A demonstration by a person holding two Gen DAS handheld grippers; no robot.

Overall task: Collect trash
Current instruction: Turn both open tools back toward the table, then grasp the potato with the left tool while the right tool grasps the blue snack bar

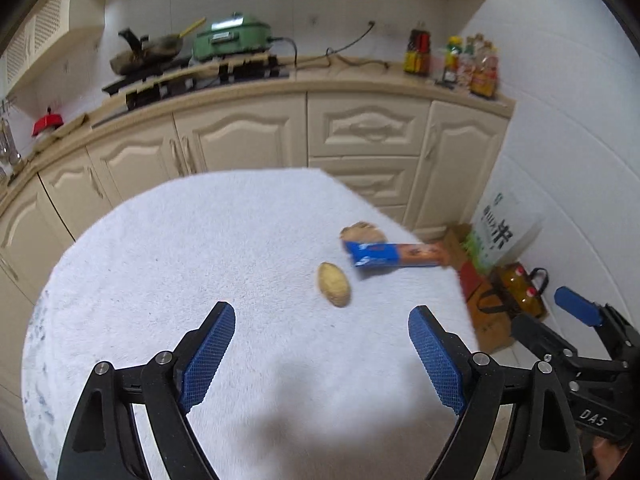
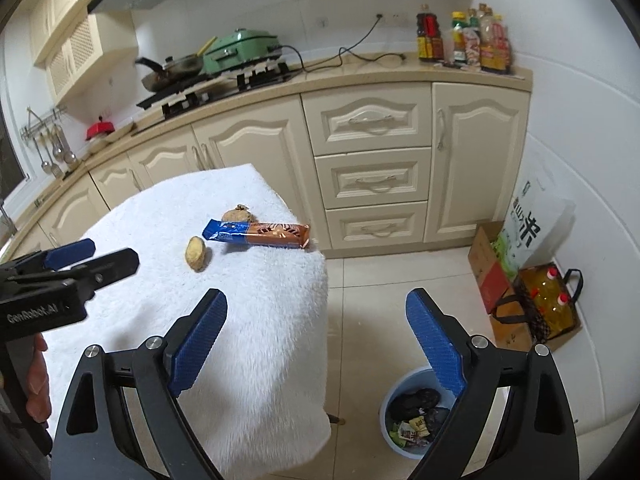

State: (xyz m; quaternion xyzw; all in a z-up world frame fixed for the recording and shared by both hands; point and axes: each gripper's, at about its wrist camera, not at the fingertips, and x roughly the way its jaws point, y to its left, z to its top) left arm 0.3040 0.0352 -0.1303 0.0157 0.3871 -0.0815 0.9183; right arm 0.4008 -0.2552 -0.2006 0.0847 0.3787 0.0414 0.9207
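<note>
On the table, the wrapper (image 2: 256, 234) lies crosswise; both tools gape empty.

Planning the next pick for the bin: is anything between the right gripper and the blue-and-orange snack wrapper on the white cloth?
Nothing visible blocks it. The right gripper is open and empty, with bare white cloth up to the snack wrapper. The potato lies left of the wrapper; a brown lump sits behind it.
</note>
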